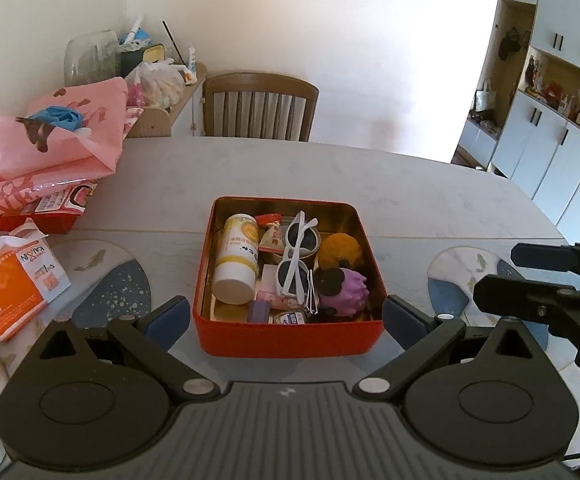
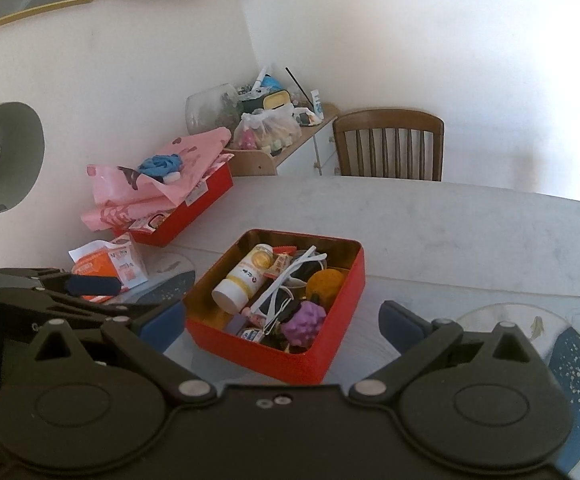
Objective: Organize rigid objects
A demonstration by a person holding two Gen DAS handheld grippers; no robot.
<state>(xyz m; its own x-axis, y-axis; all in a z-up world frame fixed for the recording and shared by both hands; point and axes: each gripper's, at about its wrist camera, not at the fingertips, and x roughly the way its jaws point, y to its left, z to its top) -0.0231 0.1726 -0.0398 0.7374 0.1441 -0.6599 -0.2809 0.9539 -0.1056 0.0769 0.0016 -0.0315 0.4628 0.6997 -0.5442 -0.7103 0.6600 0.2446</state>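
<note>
Sitting on pale marble tabletop [image 1: 369, 184], red rectangular metal tin [image 1: 288, 336] packed with white plastic sunglasses [image 1: 295, 256], yellow-white bottle [image 1: 238, 260], left gripper [image 1: 288, 316] and right gripper [image 2: 282, 324] both spread wide, empty.

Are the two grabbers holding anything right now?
No. The left gripper and right gripper are both open and empty; everything sits in the red tin.
</note>
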